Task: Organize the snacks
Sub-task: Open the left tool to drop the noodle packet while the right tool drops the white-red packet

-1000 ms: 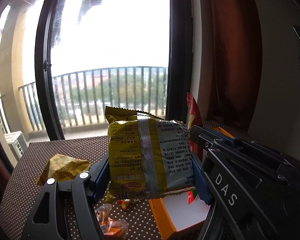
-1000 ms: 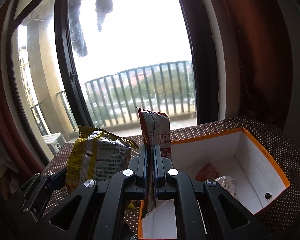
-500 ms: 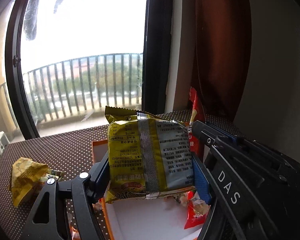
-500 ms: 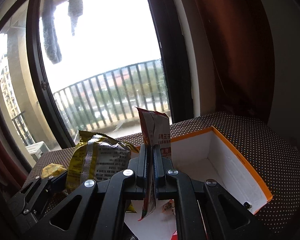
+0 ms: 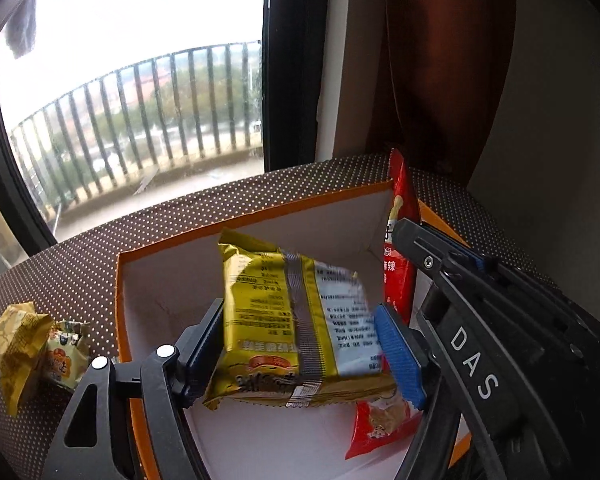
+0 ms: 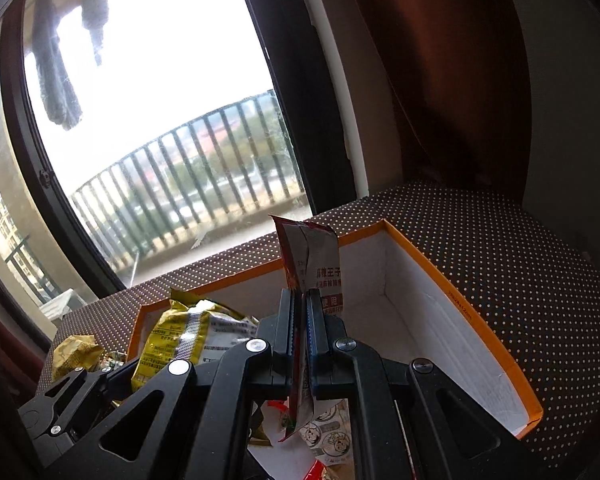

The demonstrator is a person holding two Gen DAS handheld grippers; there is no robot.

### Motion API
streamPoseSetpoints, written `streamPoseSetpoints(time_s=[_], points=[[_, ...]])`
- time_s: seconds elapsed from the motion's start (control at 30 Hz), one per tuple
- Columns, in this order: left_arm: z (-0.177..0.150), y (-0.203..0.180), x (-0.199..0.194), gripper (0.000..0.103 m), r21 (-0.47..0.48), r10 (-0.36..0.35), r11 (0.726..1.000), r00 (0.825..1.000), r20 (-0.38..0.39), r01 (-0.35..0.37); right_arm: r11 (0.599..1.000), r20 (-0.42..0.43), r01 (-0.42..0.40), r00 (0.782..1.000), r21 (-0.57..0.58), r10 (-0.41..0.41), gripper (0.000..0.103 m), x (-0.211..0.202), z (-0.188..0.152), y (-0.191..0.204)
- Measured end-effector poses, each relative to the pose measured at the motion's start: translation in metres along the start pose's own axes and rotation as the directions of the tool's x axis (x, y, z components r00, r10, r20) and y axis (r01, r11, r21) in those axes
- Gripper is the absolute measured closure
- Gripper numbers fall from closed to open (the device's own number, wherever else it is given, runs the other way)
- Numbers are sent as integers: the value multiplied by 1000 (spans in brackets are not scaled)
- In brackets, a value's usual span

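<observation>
My left gripper (image 5: 300,344) is shut on a yellow snack packet (image 5: 296,320) and holds it over the orange-rimmed white box (image 5: 260,220). My right gripper (image 6: 302,332) is shut on a thin red packet (image 6: 316,264), upright over the same box (image 6: 460,308). The right gripper and its red packet (image 5: 400,248) show at the right of the left wrist view. The yellow packet (image 6: 188,328) and the left gripper show at the lower left of the right wrist view. Small snack packets (image 5: 380,420) lie on the box floor.
The box stands on a brown dotted tabletop (image 5: 80,264). A crumpled yellow packet (image 5: 24,344) with a small wrapper lies on the table left of the box. A window with a balcony railing and a dark red curtain stand behind the table.
Both grippers have moved right and down over the box, still holding their packets. The yellow packet now hangs inside the box rim; the crumpled packet has slid to the left edge of view.
</observation>
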State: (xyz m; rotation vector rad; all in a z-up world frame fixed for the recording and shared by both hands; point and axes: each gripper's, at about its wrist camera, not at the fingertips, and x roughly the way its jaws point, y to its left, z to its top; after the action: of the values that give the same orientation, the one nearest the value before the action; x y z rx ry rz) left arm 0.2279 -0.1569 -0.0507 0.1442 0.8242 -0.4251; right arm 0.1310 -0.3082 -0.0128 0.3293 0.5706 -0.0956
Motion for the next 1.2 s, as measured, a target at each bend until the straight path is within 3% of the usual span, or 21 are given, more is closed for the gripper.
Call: streamPoseSetpoints(time_s=[0.37,0.73,0.8,0.87,0.9,1.03,1.2], points=[[12,13,28,22,-21,20,1000,998,-68,-21,998,-106,20,994,-59,-27,96,30,13,5],[1,0,18,21,-5,14,1000,996,-88,-15,996,-217,49,974,-74,-64,91,44,8,8],[-1,0,15,21,-2,15,1000,997,-78,-15,995,-224,59,972,-83,-76,80,42,7,9],[-2,-1,12,21,3,16,1000,997,-69,-16,995,-214,60,974,-79,-76,43,37,5,9],[-3,-2,9,20,5,17,1000,998,-66,-16,996,-201,63,977,-70,-76,33,34,4,8],[-7,-3,0,20,1,9,1000,998,-58,-9,995,-183,73,979,-75,-86,31,22,3,10],[-13,-6,-8,17,0,18,1000,999,-27,-18,994,-179,86,979,-70,-98,18,12,-2,12]])
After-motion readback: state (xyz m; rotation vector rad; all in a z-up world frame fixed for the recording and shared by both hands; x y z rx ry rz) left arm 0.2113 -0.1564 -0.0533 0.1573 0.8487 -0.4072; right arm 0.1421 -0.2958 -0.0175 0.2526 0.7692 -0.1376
